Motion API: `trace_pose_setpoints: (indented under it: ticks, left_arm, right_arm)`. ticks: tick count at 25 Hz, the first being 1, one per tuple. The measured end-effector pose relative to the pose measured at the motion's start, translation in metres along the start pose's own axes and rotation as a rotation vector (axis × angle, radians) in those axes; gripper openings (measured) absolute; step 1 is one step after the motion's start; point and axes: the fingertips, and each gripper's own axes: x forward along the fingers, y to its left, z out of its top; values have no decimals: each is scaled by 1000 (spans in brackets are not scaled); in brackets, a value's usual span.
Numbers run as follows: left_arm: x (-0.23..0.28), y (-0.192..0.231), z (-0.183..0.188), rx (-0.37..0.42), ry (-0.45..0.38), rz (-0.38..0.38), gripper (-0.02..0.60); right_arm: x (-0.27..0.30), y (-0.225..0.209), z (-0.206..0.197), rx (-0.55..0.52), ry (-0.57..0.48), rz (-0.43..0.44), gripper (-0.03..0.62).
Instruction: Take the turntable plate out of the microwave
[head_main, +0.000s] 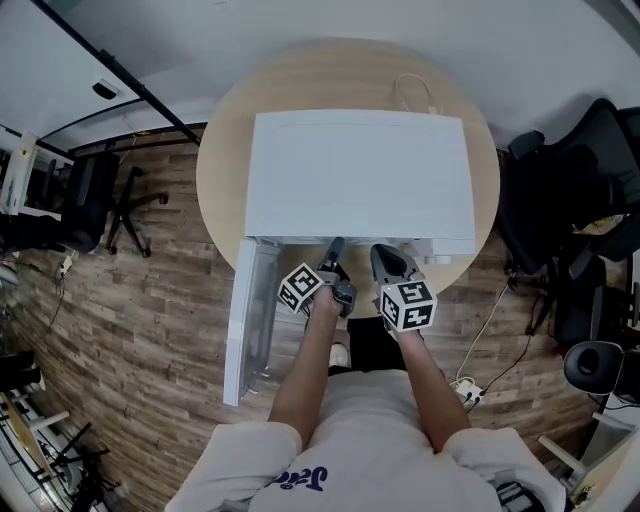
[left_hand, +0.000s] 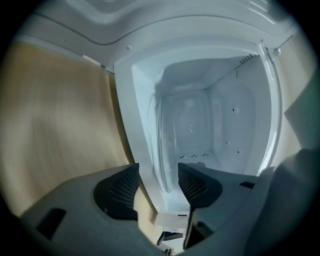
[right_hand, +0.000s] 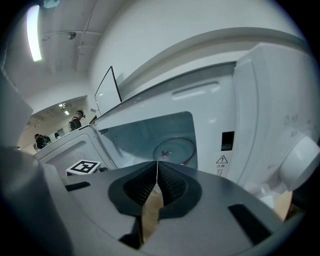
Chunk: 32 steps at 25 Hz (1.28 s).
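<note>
The white microwave (head_main: 360, 170) stands on a round wooden table (head_main: 225, 170) with its door (head_main: 250, 310) swung open to the left. The glass turntable plate (right_hand: 175, 148) lies on the cavity floor. My left gripper (head_main: 335, 248) is at the cavity mouth, rolled on its side. In the left gripper view the left gripper (left_hand: 157, 172) is open, with the plate's (left_hand: 187, 127) near rim and the white front sill between the jaws; the pads press on neither. My right gripper (right_hand: 157, 166) is shut and empty. It sits just right of the left one, in front of the opening (head_main: 385, 255).
The control panel with a round knob (right_hand: 300, 160) is right of the cavity. The open door (right_hand: 70, 150) stands at the left. Office chairs (head_main: 580, 190) (head_main: 90, 195) flank the table. A power strip with cable (head_main: 465, 385) lies on the wooden floor.
</note>
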Motion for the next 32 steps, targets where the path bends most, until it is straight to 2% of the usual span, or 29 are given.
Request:
trace_pose_setpoints:
  ticks: [5, 11, 17, 23, 28, 32]
  left_arm:
    - [4, 13, 6, -72, -42, 46, 230]
    - [6, 20, 7, -66, -30, 96, 218]
    - [3, 17, 5, -73, -19, 122, 165]
    - [-2, 13, 3, -75, -16, 86, 90]
    - [-8, 6, 2, -105, -35, 31, 43]
    - [-11, -5, 5, -135, -45, -15, 35]
  right_arm:
    - [-2, 0, -2, 3, 0, -2, 17]
    - [-3, 0, -3, 24, -1, -8, 17]
    - [-2, 7, -7, 33, 1, 11, 17]
    - [-2, 3, -17, 58, 11, 9, 17]
    - [-3, -4, -28, 127, 15, 7, 17]
    - [1, -7, -46, 264, 13, 41, 17]
